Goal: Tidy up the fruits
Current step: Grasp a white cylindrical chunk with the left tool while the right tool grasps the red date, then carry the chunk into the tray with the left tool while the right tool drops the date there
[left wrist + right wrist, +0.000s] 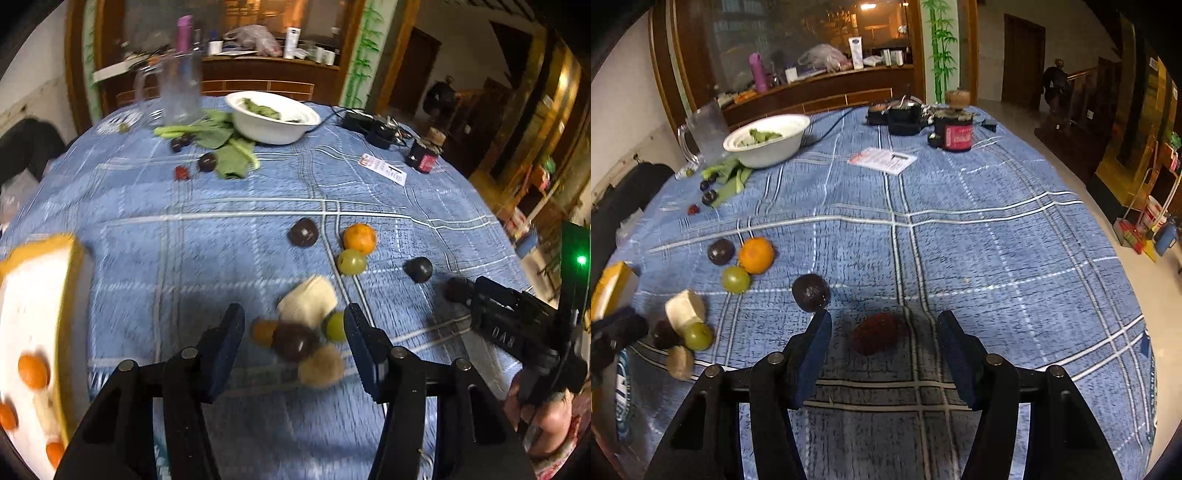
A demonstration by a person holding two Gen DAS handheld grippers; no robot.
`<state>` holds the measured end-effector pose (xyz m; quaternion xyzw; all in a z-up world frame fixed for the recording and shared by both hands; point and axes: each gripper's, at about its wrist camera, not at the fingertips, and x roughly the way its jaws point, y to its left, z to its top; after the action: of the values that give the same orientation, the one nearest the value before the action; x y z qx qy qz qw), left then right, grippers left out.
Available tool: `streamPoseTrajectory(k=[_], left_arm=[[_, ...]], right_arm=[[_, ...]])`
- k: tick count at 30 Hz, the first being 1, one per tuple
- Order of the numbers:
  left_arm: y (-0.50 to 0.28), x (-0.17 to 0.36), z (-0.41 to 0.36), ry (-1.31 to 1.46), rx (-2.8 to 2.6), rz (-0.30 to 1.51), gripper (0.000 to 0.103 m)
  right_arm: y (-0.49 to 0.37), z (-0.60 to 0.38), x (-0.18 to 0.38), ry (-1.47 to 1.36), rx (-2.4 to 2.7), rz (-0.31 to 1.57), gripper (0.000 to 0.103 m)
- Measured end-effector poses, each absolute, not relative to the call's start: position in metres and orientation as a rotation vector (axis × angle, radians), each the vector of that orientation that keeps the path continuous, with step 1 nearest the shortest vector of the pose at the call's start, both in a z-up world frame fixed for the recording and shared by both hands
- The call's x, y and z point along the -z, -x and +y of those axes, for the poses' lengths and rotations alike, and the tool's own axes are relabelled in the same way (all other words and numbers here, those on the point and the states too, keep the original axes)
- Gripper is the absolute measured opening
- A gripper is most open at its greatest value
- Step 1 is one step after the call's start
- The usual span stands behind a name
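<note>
In the left wrist view, the left hand-held gripper (pixel 293 325) is seen from behind, pointed down at a worktop (pixel 369 173) covered with a blue checked cloth. Its jaws are parted and nothing is pressed by the pads. A cluster of fruit is framed between the fingers on the cloth: a dark round fruit (pixel 295 341), a small orange fruit (pixel 263 330), a green grape (pixel 335 325), a fuzzy tan fruit (pixel 321 367) and a pale cut piece (pixel 308 301). Farther back, a dark plum (pixel 303 232), an orange (pixel 359 238), a second green grape (pixel 351 261) and a dark fruit (pixel 418 269) are laid out. A yellow-rimmed tray (pixel 68 295) holding orange fruits is seen at the left edge. A white bowl (pixel 273 118) with greens stands at the far side. The right hand-held gripper (pixel 458 290) is seen at the right.

In the right wrist view, the right hand-held gripper (pixel 884 328) is likewise held open above the cloth, nothing being gripped. A reddish spiky fruit (pixel 875 332) lies on the cloth between the fingers, apart from both pads. A dark fruit (pixel 810 291) sits just beyond the left finger. The orange (pixel 756 254), plum (pixel 720 252) and grape (pixel 735 279) are grouped to the left, and the pale cut piece (pixel 685 308) lies nearer the left edge. A red-labelled jar (pixel 955 129) stands at the far side.
</note>
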<state>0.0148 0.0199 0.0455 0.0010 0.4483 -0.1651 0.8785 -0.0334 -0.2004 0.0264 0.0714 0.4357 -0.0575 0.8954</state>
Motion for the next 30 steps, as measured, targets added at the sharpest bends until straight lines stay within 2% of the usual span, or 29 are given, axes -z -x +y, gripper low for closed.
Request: streamPoseTrajectory(k=[4,6,8,10,21,22,23,30], left_arm=[[-0.028,-0.031,0.001,-0.089,0.372,0.945,0.054],[-0.033,-0.024,-0.005,-0.110,0.395,0.958,0.053],[-0.032,-0.023,-0.005,-0.106,0.406,0.944,0.042],[-0.032,-0.024,-0.005,-0.112,0.401,0.932,0.039],[-0.008,-0.042,0.009,-0.065,0.380,0.874,0.018],[-0.004,-0.046,0.013,-0.055,0.384,0.866,0.012],[-0.001,-0.049,0.016,-0.045,0.391,0.864,0.000],[-0.004,-0.054,0.036,0.017,0.396,0.883,0.003]], right_arm=[[0.028,-0.198,-0.015,-0.134,0.119,0.923,0.062],[0.029,-0.199,-0.015,-0.138,0.109,0.913,0.047],[0.030,-0.199,-0.014,-0.137,0.110,0.906,0.038],[0.031,-0.200,-0.015,-0.156,0.096,0.899,0.031],[0.042,-0.213,-0.024,-0.314,-0.001,0.836,0.030],[0.044,-0.214,-0.026,-0.327,-0.005,0.830,0.030],[0.047,-0.214,-0.029,-0.343,-0.013,0.823,0.031],[0.064,-0.207,-0.039,-0.355,-0.031,0.815,0.031]])
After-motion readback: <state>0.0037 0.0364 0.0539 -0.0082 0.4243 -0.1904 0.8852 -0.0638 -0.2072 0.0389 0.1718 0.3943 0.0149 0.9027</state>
